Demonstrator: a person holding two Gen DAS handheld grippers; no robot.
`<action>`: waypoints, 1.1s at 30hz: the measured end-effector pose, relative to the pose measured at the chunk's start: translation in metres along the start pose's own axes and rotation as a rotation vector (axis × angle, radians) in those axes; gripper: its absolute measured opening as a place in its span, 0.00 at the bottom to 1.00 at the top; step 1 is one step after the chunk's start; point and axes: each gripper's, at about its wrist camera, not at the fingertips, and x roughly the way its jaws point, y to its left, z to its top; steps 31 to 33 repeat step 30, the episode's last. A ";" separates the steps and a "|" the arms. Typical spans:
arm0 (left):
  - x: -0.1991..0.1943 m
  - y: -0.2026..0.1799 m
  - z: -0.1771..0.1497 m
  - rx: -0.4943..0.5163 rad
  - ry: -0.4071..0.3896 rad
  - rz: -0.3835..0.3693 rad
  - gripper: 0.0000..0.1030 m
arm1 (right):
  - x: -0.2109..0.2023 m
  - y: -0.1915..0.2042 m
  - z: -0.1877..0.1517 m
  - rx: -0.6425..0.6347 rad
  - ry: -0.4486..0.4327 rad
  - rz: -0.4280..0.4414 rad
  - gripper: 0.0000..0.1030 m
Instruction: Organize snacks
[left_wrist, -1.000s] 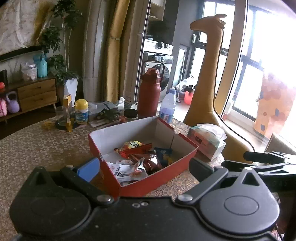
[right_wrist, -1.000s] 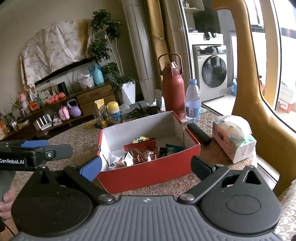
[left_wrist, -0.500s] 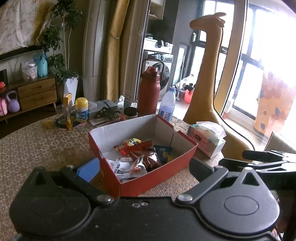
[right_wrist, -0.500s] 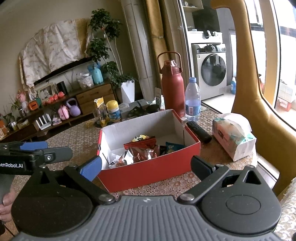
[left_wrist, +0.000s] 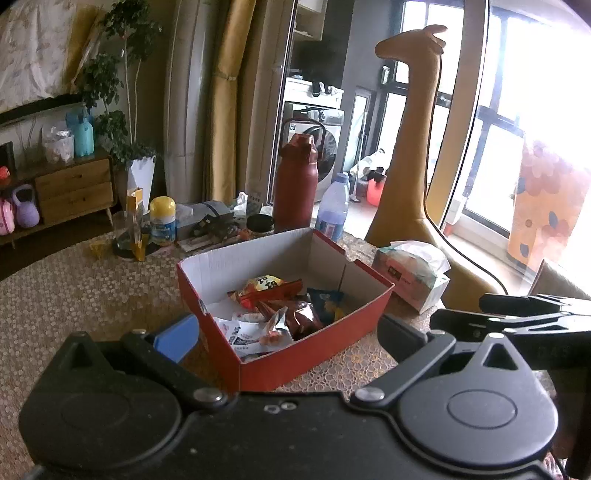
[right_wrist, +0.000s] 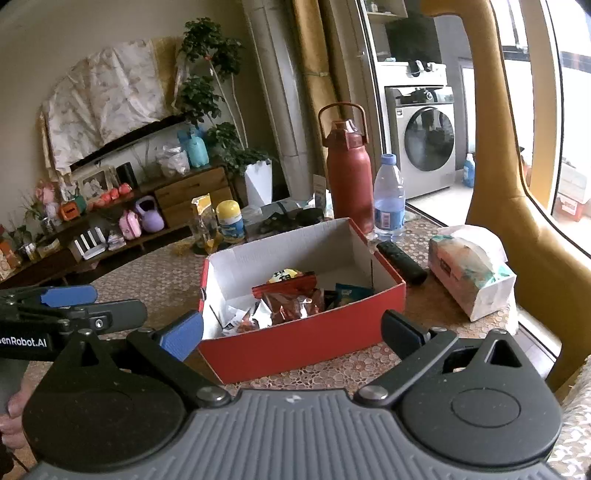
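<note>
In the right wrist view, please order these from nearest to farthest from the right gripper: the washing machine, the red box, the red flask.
1. The red box, directly ahead of the right gripper on the table.
2. The red flask, standing behind the box, toward its right corner.
3. The washing machine, far back on the right, beyond the table.

Patterned table (right_wrist: 332, 373): red box (right_wrist: 303, 343), tissue pack (right_wrist: 472, 273), remote (right_wrist: 400, 262), red flask (right_wrist: 349, 173), water bottle (right_wrist: 388, 199)
</note>
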 end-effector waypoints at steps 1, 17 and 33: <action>0.000 0.000 0.000 0.001 0.000 0.001 1.00 | 0.000 0.000 0.000 0.002 0.000 0.001 1.00; -0.006 -0.002 -0.001 0.004 -0.010 -0.001 1.00 | -0.002 0.003 0.000 0.002 0.001 0.000 1.00; -0.011 0.002 -0.001 -0.005 -0.010 -0.009 1.00 | -0.001 0.010 -0.005 0.001 0.012 0.009 1.00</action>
